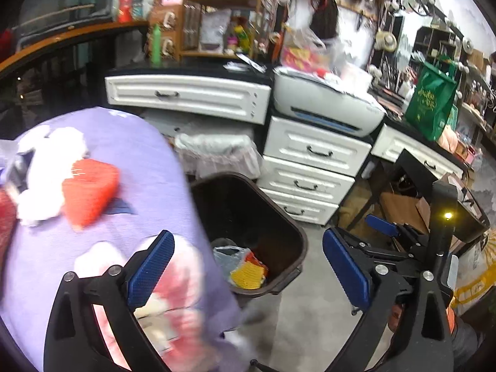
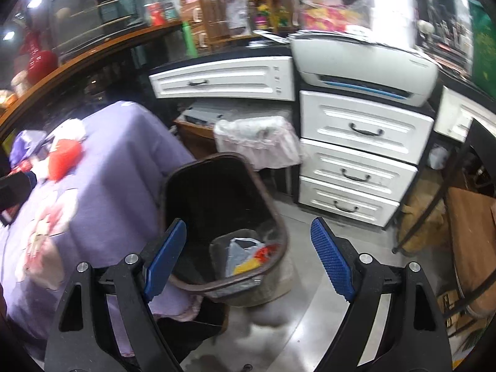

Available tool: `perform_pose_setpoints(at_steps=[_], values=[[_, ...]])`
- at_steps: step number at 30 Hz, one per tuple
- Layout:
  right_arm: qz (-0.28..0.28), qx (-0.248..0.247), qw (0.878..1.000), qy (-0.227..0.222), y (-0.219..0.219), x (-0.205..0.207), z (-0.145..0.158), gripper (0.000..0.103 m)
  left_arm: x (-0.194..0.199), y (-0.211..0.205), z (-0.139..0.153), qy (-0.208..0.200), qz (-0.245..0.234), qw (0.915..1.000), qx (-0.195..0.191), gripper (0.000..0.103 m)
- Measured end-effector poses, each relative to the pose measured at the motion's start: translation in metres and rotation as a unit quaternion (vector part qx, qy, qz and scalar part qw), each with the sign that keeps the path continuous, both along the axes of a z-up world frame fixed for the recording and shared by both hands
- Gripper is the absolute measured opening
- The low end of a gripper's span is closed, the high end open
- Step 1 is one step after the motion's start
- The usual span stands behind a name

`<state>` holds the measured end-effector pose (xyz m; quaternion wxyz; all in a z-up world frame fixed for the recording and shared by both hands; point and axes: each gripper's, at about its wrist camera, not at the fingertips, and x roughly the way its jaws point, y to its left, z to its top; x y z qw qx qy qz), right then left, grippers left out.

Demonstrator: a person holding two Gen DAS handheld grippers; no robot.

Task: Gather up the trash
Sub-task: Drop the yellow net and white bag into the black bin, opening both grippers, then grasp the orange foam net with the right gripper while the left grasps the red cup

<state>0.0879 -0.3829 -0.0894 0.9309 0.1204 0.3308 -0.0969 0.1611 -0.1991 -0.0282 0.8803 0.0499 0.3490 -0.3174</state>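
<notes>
I have both the left gripper (image 1: 248, 266) and right gripper (image 2: 248, 257) spread wide and empty over the brown bin (image 2: 186, 167), which holds some wrappers (image 2: 248, 255), while the red item (image 1: 90, 192) waits on the purple-clothed table (image 1: 148, 167)

Plastic trash bin (image 2: 198, 186): dark brown
Cloth on desk (image 1: 148, 161): lilac, pink-white floral print
Drawer fronts (image 2: 362, 130): white, black handles
Gripper pads (image 1: 148, 266): blue, ribbed

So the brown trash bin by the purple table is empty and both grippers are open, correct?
Not quite. The brown trash bin already holds trash, a plastic bag and yellow wrapper, seen in both wrist views. Both hand-held grippers, left and right, are open.
</notes>
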Motion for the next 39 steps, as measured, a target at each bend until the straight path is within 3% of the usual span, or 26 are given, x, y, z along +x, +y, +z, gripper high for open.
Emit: perform_pose_setpoints(at_steps=[4, 7, 14, 20, 27, 31, 37, 39], values=[[0.047, -0.004, 0.999, -0.010, 0.031, 0.010, 0.012, 0.082, -0.001, 0.034, 0.009, -0.018, 0.028, 0.9994, 0.005, 0.097], [0.095, -0.003, 0.995, -0.021, 0.058, 0.020, 0.022, 0.091, 0.002, 0.064, 0.013, -0.025, 0.057, 0.9979, 0.016, 0.097], [0.212, -0.001, 0.977, -0.035, 0.124, 0.059, 0.048, 0.094, 0.011, 0.137, 0.024, -0.038, 0.135, 0.9890, 0.048, 0.097], [0.284, -0.013, 0.959, -0.013, 0.177, 0.105, 0.057, 0.094, 0.033, 0.199, 0.036, -0.024, 0.180, 0.9810, 0.067, 0.097], [0.322, -0.011, 0.946, 0.025, 0.209, 0.159, 0.056, 0.094, 0.064, 0.242, 0.047, 0.007, 0.185, 0.9784, 0.092, 0.097], [0.330, -0.024, 0.943, 0.045, 0.221, 0.180, 0.049, 0.093, 0.087, 0.256, 0.041, 0.051, 0.172, 0.9786, 0.101, 0.097], [0.331, -0.014, 0.942, 0.058, 0.221, 0.196, 0.049, 0.070, 0.116, 0.262, 0.029, 0.099, 0.146, 0.9763, 0.126, 0.097], [0.335, -0.009, 0.940, 0.063, 0.222, 0.197, 0.047, 0.054, 0.126, 0.262, 0.025, 0.110, 0.142, 0.9737, 0.140, 0.097]])
